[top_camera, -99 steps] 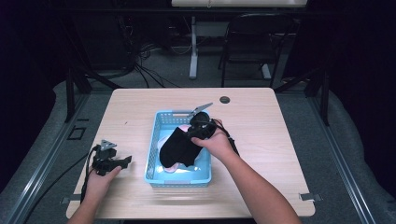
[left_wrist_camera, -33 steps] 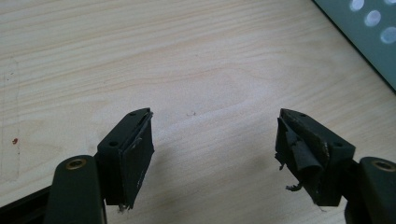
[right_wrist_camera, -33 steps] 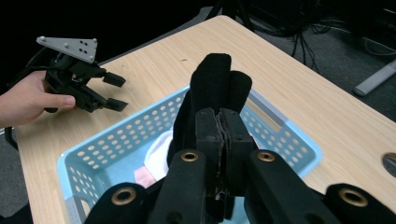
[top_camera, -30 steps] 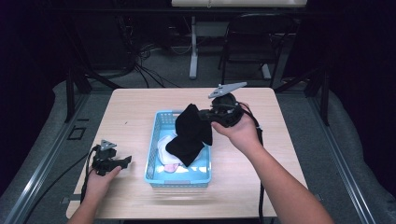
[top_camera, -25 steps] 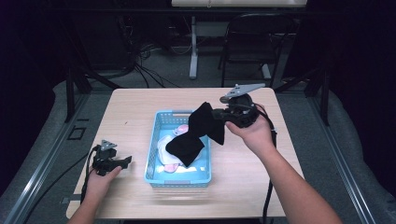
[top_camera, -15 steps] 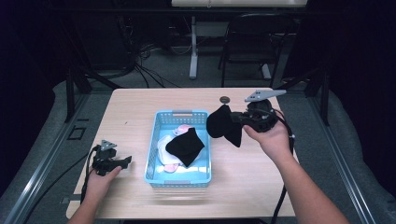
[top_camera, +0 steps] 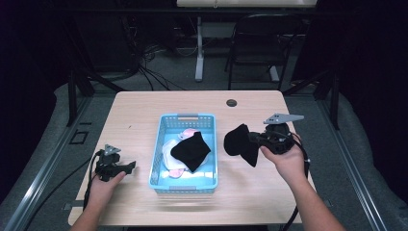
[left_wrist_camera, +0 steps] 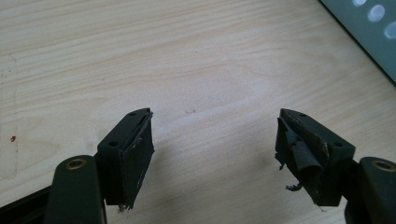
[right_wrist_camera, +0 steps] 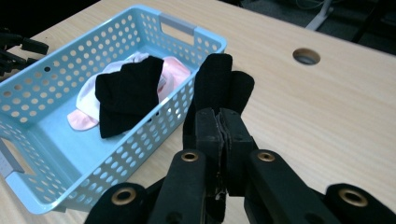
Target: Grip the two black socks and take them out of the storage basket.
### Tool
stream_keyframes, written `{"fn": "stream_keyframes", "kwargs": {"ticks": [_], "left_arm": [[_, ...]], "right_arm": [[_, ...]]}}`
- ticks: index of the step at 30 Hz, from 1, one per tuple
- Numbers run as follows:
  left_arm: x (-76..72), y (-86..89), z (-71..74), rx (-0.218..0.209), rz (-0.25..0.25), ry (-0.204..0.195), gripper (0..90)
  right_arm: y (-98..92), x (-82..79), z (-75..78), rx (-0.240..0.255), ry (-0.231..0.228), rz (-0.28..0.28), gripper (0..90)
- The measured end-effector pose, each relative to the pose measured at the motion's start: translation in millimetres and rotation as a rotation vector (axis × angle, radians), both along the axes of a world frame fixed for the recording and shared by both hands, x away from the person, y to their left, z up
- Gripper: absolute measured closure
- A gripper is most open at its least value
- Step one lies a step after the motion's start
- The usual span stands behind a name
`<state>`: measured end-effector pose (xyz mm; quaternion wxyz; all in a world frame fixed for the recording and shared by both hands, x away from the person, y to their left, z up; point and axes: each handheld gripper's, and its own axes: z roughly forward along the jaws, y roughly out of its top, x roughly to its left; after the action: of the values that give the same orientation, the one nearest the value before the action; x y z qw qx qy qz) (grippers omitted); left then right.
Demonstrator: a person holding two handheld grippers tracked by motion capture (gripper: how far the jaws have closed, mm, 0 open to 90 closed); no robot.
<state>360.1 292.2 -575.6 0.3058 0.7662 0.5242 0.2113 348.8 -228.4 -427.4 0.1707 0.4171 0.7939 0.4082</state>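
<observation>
Right gripper (top_camera: 255, 140) clamped on black sock (top_camera: 239, 143), held over bare table (top_camera: 250, 187) right of blue basket (top_camera: 166, 126). Mid-transfer, judged. Next: lower, release onto wood. Left gripper (left_wrist_camera: 215, 140) jaws apart, idle.

My right gripper (top_camera: 255, 140) is lifted above the table and points to the left, its jaws pressed together on a black sock (top_camera: 239, 143). My right hand (top_camera: 285, 161) holds it from behind. My left gripper (top_camera: 126, 167) rests low, jaws standing wide apart, with my left hand (top_camera: 103, 183) on it.
</observation>
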Motion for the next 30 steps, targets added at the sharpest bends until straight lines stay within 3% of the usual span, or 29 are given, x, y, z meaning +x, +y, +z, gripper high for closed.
{"fn": "stream_keyframes", "kwargs": {"ticks": [12, 22, 26, 30], "left_arm": [[-0.3, 0.1, 0.0, -0.002, 0.0, 0.001, 27.6], [-0.2, -0.1, -0.7, 0.002, 0.001, 0.003, 27.6], [-0.1, -0.3, -0.8, 0.001, 0.002, 0.003, 27.6], [0.0, -0.1, 0.0, -0.002, -0.001, 0.0, 27.6]], "right_arm": [[-14.7, 0.2, -39.1, 0.01, 0.06, -0.064, 87.6], [-46.4, 0.3, -74.7, 0.022, 0.09, -0.202, 87.5], [-64.9, 1.6, -100.5, 0.017, 0.129, -0.272, 87.3], [-76.4, 2.8, -111.4, 0.022, 0.149, -0.308, 86.4]]}}
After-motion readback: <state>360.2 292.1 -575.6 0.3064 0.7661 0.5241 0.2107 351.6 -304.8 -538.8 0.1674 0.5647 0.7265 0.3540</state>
